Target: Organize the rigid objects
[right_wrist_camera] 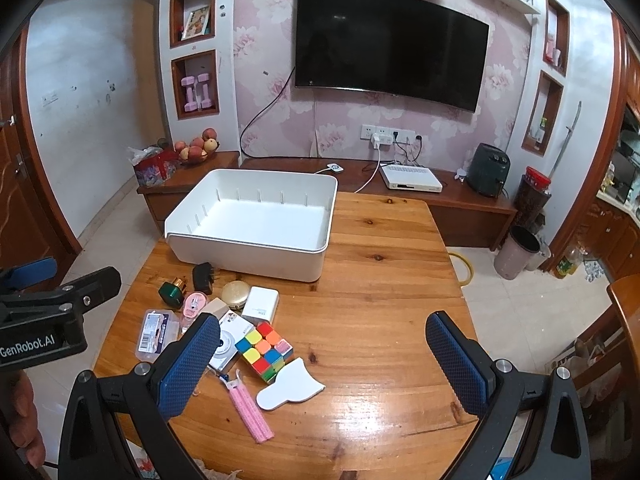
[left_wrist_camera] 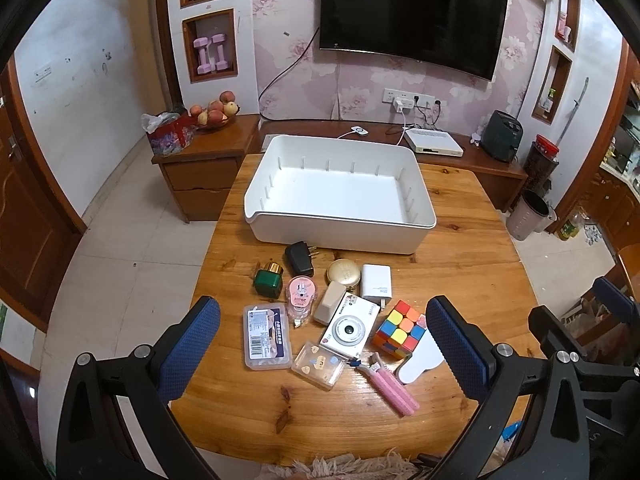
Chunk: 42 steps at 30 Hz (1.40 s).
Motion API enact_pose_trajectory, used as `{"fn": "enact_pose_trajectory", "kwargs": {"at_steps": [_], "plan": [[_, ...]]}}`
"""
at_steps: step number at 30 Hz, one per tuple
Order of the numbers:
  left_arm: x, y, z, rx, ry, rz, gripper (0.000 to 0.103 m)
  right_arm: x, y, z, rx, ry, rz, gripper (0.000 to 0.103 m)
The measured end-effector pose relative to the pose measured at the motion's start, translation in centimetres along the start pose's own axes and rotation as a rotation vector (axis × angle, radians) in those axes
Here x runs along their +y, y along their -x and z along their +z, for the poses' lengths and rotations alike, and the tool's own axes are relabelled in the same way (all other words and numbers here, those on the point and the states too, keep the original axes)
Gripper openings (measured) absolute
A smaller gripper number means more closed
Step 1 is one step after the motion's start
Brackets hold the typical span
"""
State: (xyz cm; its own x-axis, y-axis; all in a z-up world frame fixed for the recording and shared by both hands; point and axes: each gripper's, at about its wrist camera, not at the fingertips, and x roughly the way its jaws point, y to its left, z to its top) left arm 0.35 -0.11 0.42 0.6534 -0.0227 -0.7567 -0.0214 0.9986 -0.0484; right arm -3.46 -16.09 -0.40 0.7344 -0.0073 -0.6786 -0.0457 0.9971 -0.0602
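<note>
An empty white bin (left_wrist_camera: 340, 196) (right_wrist_camera: 252, 220) stands at the far side of the wooden table (left_wrist_camera: 472, 264). In front of it lie several small objects: a black charger (left_wrist_camera: 299, 257), a green bottle (left_wrist_camera: 269, 280), a gold compact (left_wrist_camera: 344, 272), a white adapter (left_wrist_camera: 375, 281), a white camera (left_wrist_camera: 350, 328), a Rubik's cube (left_wrist_camera: 399, 330) (right_wrist_camera: 264, 350), clear boxes (left_wrist_camera: 266, 336), a pink tool (left_wrist_camera: 394, 390) (right_wrist_camera: 250, 412) and a white flat piece (right_wrist_camera: 289, 390). My left gripper (left_wrist_camera: 322, 352) is open above the near objects. My right gripper (right_wrist_camera: 322, 360) is open, right of the cube.
A low wooden cabinet (left_wrist_camera: 200, 160) with a fruit bowl (left_wrist_camera: 214, 114) stands behind the table on the left. A TV (left_wrist_camera: 408, 12) hangs on the wall above a long bench with a white set-top box (left_wrist_camera: 434, 142). A bin (right_wrist_camera: 516, 256) stands on the floor at right.
</note>
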Motion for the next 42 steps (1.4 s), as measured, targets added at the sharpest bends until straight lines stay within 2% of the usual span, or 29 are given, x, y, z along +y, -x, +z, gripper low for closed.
{"fn": "enact_pose_trajectory", "kwargs": {"at_steps": [11, 18, 23, 32, 38, 42], "plan": [[-0.5, -0.1, 0.4, -0.001, -0.043, 0.008, 0.102, 0.1, 0.3, 0.7, -0.014, 0.017, 0.006, 0.103], [0.0, -1.0, 0.6, 0.048, -0.03, -0.051, 0.102, 0.1, 0.1, 0.9, -0.017, 0.026, 0.001, 0.103], [0.2, -1.0, 0.7, 0.036, -0.033, -0.043, 0.102, 0.2, -0.1, 1.2, -0.022, 0.036, 0.008, 0.103], [1.8, -2.1, 0.6, 0.063, 0.0, -0.041, 0.102, 0.1, -0.7, 1.5, -0.026, 0.047, 0.01, 0.103], [2.2, -3.2, 0.0, 0.063, -0.056, 0.018, 0.102, 0.1, -2.3, 1.3, 0.023, 0.055, 0.049, 0.103], [3.0, -5.2, -1.0, 0.099, -0.105, 0.048, 0.102, 0.6, -4.3, 0.9, 0.071, 0.073, 0.075, 0.103]]}}
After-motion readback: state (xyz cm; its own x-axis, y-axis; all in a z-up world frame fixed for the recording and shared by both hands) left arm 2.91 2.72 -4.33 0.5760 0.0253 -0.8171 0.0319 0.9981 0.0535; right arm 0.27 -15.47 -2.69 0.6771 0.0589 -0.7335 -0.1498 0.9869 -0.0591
